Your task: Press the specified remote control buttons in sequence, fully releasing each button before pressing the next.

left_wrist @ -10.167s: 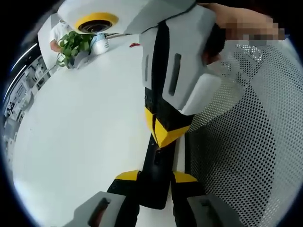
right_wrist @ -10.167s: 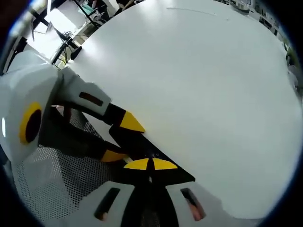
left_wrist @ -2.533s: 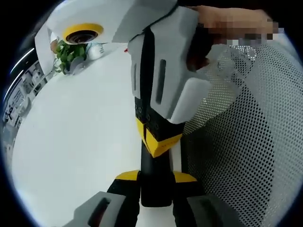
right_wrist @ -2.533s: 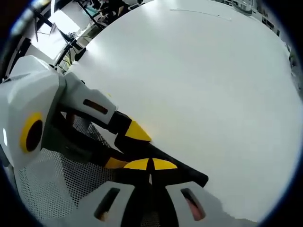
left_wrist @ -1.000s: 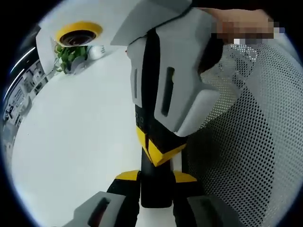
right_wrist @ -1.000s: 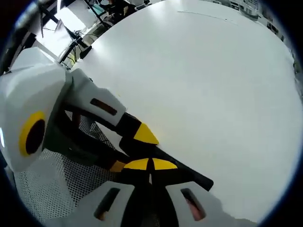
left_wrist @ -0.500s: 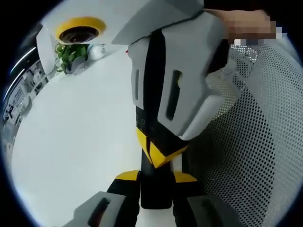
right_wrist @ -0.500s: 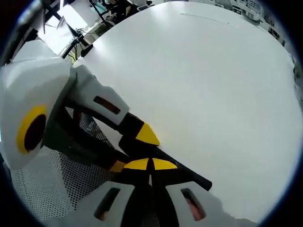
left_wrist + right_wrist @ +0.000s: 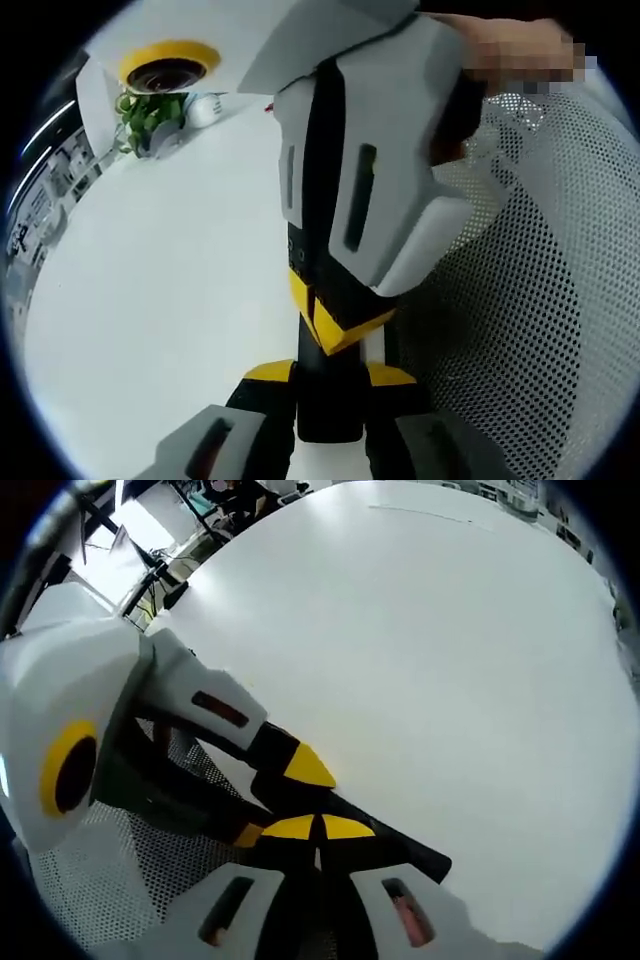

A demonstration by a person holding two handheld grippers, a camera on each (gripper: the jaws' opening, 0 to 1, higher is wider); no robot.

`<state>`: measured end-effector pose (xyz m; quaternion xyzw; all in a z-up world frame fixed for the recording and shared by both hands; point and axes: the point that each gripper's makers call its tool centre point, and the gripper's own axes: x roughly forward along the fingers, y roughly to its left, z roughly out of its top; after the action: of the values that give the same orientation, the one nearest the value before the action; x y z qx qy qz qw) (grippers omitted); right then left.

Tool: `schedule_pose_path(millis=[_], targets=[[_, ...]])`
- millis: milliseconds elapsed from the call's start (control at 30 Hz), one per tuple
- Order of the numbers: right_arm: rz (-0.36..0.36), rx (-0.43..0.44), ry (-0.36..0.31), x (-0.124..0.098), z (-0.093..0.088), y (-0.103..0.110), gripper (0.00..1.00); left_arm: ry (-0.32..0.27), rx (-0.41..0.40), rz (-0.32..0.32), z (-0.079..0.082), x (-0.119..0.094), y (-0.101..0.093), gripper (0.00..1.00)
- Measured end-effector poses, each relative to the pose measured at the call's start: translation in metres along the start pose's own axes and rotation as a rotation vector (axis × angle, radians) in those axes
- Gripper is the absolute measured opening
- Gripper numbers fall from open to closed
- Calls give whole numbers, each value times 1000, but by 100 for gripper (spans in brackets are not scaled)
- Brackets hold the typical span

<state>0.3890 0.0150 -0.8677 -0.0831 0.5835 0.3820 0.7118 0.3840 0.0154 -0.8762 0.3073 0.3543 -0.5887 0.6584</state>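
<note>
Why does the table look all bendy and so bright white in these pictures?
Both cameras have fisheye lenses, so in the right gripper view the flat white table bulges like a dome, with glare washing it pale; in the left gripper view the table curves too, the right gripper looms huge, and the plant far off looks tiny and soft.

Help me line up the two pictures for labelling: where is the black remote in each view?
Left gripper view: the remote stands at bottom centre, clamped in the left claw.
Right gripper view: the remote lies at bottom centre, slanting down to the right.
Shared landmark: the white perforated mesh.
</note>
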Motion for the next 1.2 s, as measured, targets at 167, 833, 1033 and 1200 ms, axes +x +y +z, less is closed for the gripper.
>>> schedule_pose_path(millis=[167, 833, 1033, 1200], targets=[[18, 58, -4, -2, -1, -2, 0, 3, 2, 0, 0, 0, 0, 25], [5, 197, -541, -128, 53, -37, 0, 14, 4, 3, 1, 1, 1, 25], [-89, 142, -755, -188, 59, -36, 0, 9, -2, 3, 1, 1, 1, 25], [-170, 101, -845, -225, 51, -40, 5, 11, 2, 4, 1, 1, 1, 25]])
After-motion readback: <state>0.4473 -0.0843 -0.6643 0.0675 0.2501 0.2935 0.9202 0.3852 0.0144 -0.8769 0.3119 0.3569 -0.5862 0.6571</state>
